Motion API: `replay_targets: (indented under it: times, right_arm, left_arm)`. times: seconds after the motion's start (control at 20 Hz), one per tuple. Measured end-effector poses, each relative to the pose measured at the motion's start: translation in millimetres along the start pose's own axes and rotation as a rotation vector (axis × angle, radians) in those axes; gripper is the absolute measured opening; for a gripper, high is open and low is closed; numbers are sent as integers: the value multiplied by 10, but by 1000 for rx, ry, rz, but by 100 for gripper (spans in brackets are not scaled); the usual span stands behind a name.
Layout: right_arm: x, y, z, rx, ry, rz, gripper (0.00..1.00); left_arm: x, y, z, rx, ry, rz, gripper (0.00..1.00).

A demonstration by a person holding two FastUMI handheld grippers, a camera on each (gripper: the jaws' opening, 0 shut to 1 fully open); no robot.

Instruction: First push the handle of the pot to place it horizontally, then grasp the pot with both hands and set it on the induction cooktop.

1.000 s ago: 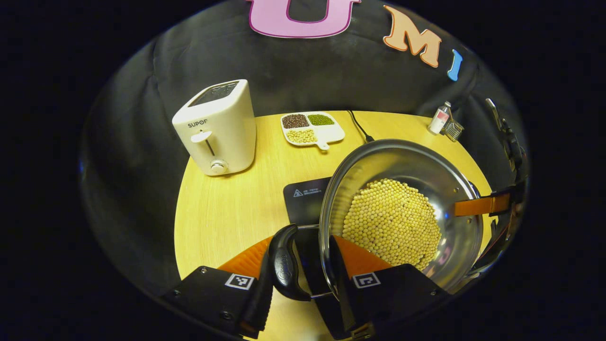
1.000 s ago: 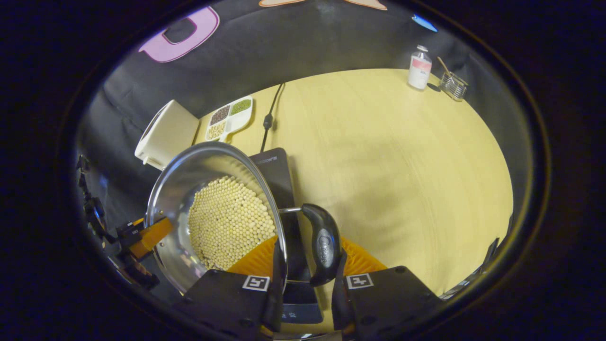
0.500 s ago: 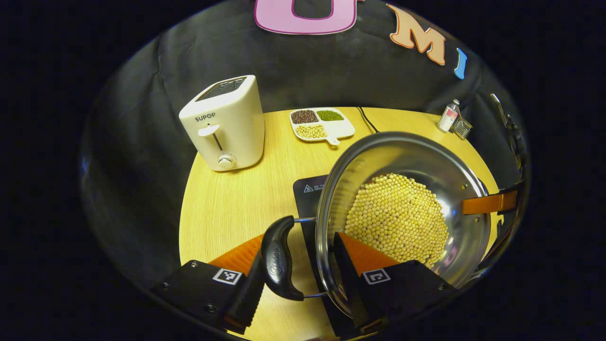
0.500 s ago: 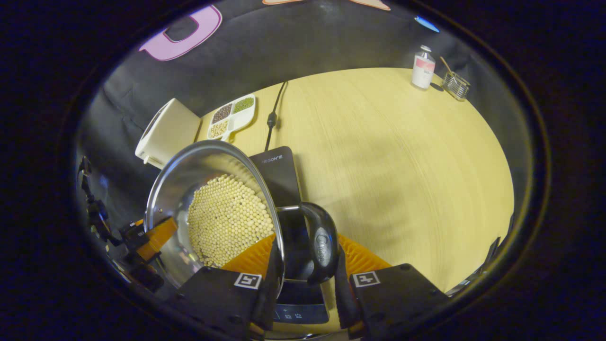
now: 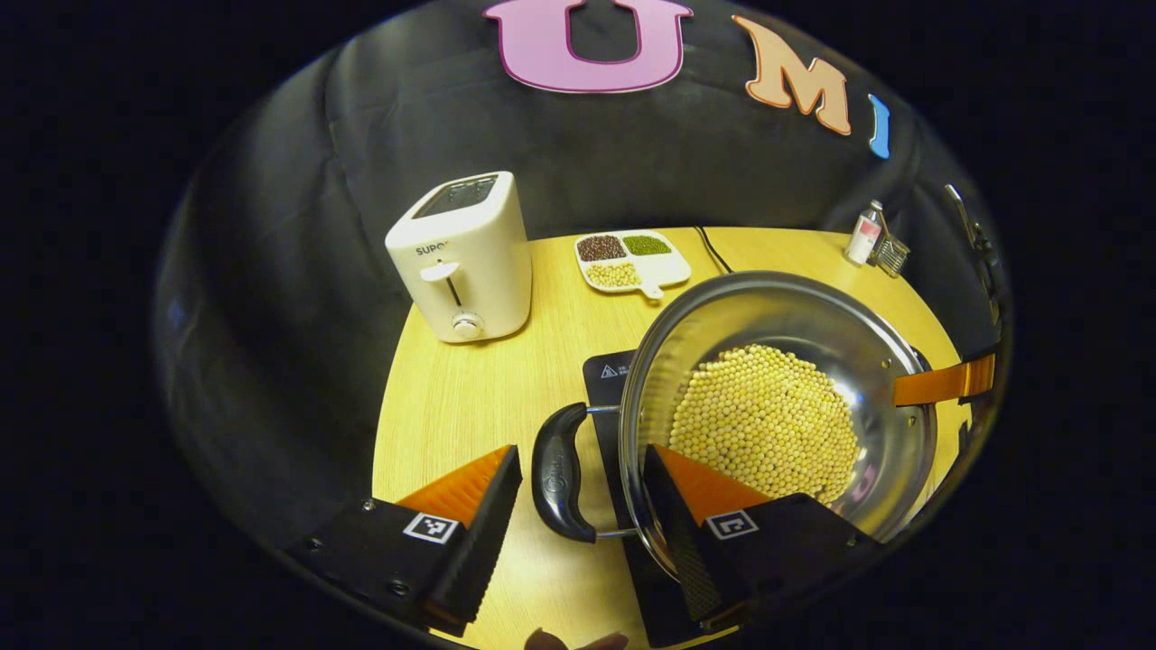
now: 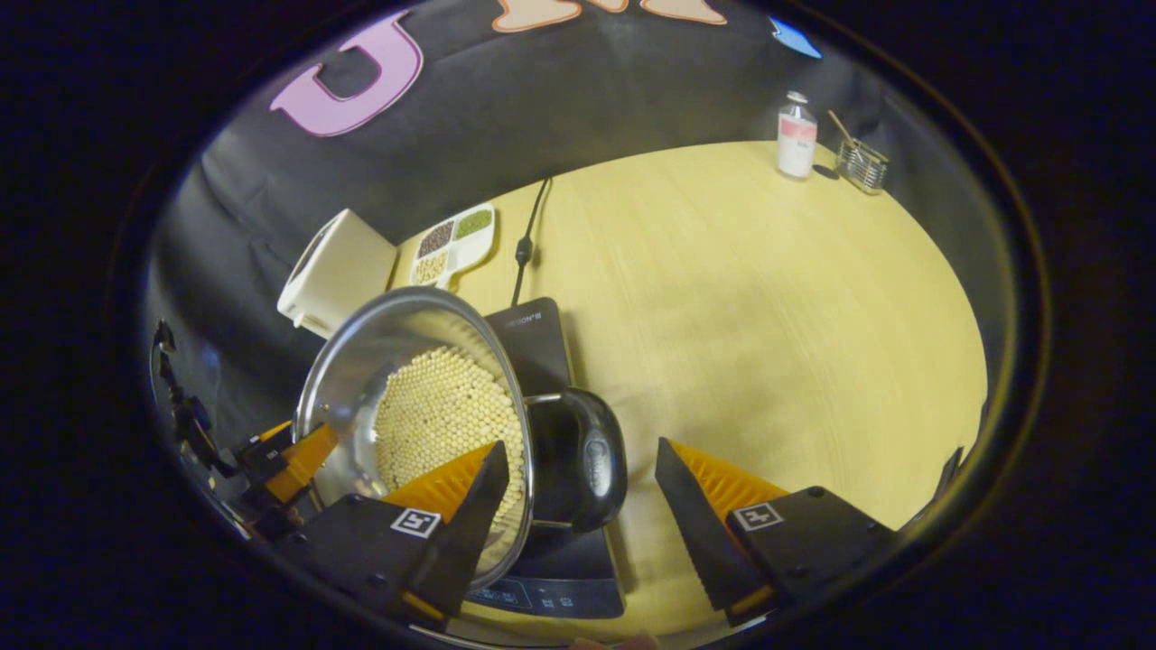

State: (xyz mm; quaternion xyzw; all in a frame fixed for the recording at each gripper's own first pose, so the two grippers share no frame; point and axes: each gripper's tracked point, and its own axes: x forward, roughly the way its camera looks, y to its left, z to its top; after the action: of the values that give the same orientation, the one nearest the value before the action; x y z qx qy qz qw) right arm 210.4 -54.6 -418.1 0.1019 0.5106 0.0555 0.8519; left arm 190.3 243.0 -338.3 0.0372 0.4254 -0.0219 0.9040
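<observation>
Pot point(image 5: 777, 406) sits on the induction cooktop point(image 5: 603, 370), table center — placement looks done. Left gripper point(image 5: 578, 506) spread wide around the 9 o'clock handle point(image 5: 558, 471); right gripper point(image 6: 578, 492) likewise released — only withdrawal left.

Shiny steel pot point(image 5: 867, 334), bottom covered in pale yellow beans point(image 5: 766, 422), sits upright on the black induction cooktop point(image 6: 540, 336), covering most of it. Its black side handles, left handle point(image 5: 558, 472) and right handle point(image 6: 591, 459), stick out level past the cooktop's edges.
</observation>
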Motion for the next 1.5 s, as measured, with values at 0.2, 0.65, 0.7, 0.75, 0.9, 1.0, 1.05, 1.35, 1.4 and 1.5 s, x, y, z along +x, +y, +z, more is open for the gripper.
replay_targets:
  times: [0.2,0.65,0.7,0.75,0.9,1.0,1.05,1.35,1.4,1.5]
  right_arm:
    - [-143,-91,84,-8,-32,37,100]
    - [-994,-775,206,29,-164,202,94]
    - [-1150,-943,220,41,-187,218,93]
    - [-1318,-1097,255,44,-229,234,100]
    - [-1870,-1454,445,-18,-465,279,95]
    - [-2161,-1758,540,-49,-581,255,91]
    - [-2298,-1855,540,-40,-608,253,91]
    - [-3370,-2148,888,-74,-936,219,90]
    - [-3550,-2142,961,-109,-997,204,90]
    - [-3793,-2071,968,-175,-1055,180,90]
  left_arm:
    - [-220,-50,88,-12,-53,22,85]
    - [-1198,-879,149,-86,-176,69,84]
    - [-1318,-1056,114,-107,-178,65,84]
    - [-1441,-1233,69,-126,-179,64,84]
    - [-1893,-1730,167,-153,-260,66,84]
    - [-2247,-1939,275,-125,-329,94,83]
    - [-2438,-2082,357,-102,-365,96,84]
    - [-3284,-3014,1280,125,-695,54,83]
    - [-3338,-3189,1415,151,-731,20,83]
    - [-3471,-3339,1486,186,-779,-21,84]
